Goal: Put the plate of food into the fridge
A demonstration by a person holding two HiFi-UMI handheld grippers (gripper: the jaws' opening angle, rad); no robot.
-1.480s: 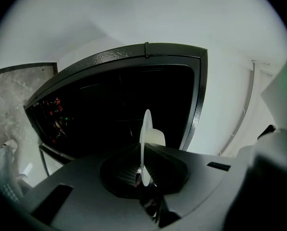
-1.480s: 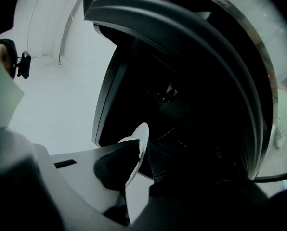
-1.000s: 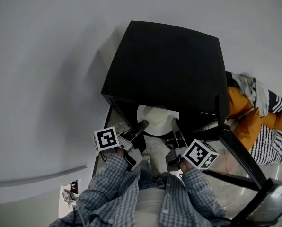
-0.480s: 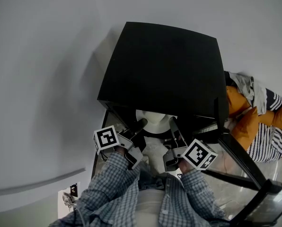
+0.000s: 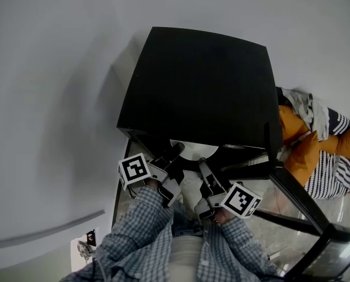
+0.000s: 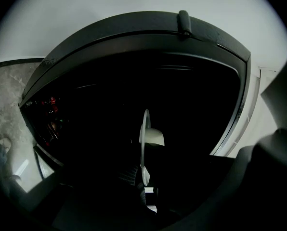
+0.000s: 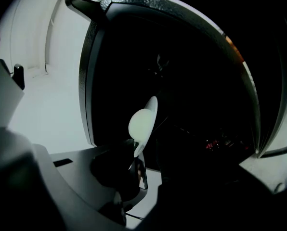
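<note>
White round plate [image 5: 192,151] is hanging mid-frame inside the black box-shaped fridge [image 5: 198,81], its rim clamped by the left gripper [image 5: 176,152] for support; the right gripper [image 5: 202,165], jaws just opening and empty, is letting go.

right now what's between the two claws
The white plate, at the mouth of the fridge, in the head view: left claw grips its rim; right claw, jaws just opened, grips nothing.

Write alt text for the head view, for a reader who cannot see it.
From above, a person in a checked shirt holds a white plate just inside an open black fridge, left gripper clamped on its rim. The right gripper sits short of the plate; its jaws have just been opening, nothing between them.
</note>
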